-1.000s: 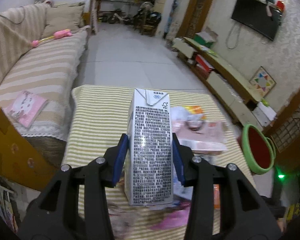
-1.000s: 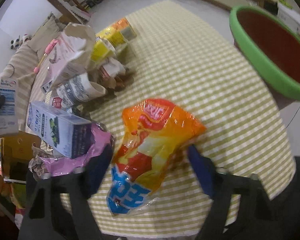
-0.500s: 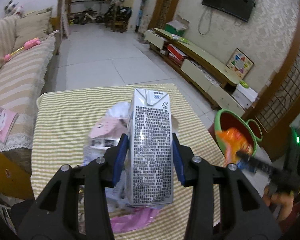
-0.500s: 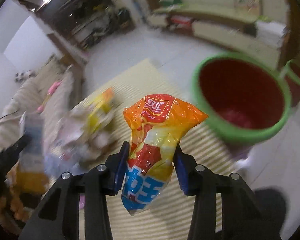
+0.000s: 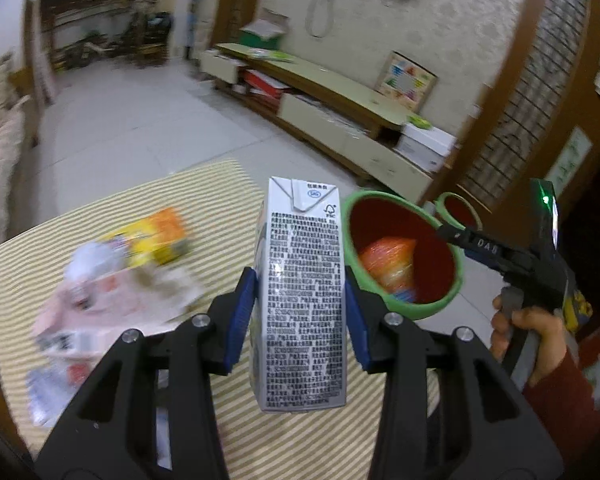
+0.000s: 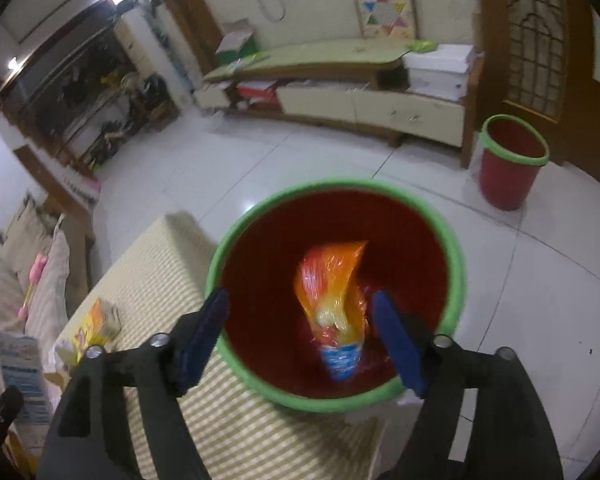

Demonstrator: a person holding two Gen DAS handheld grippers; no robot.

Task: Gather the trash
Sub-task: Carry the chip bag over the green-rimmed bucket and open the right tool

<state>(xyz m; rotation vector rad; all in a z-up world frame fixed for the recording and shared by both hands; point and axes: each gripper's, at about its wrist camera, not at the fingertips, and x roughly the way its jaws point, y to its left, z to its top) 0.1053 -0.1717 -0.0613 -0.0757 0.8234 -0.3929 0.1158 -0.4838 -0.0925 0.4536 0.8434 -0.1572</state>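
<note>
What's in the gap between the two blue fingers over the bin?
Right-wrist view: the open right gripper frames the orange snack bag, lying loose inside the red bin.

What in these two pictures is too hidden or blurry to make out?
- Left view: the trash pile on the table is motion-blurred; the pieces cannot be told apart.
- Left view: the milk carton hides the table behind it.
- Right view: the snack bag hides the bin floor.
- Right view: the far bin's contents are unseen.
</note>
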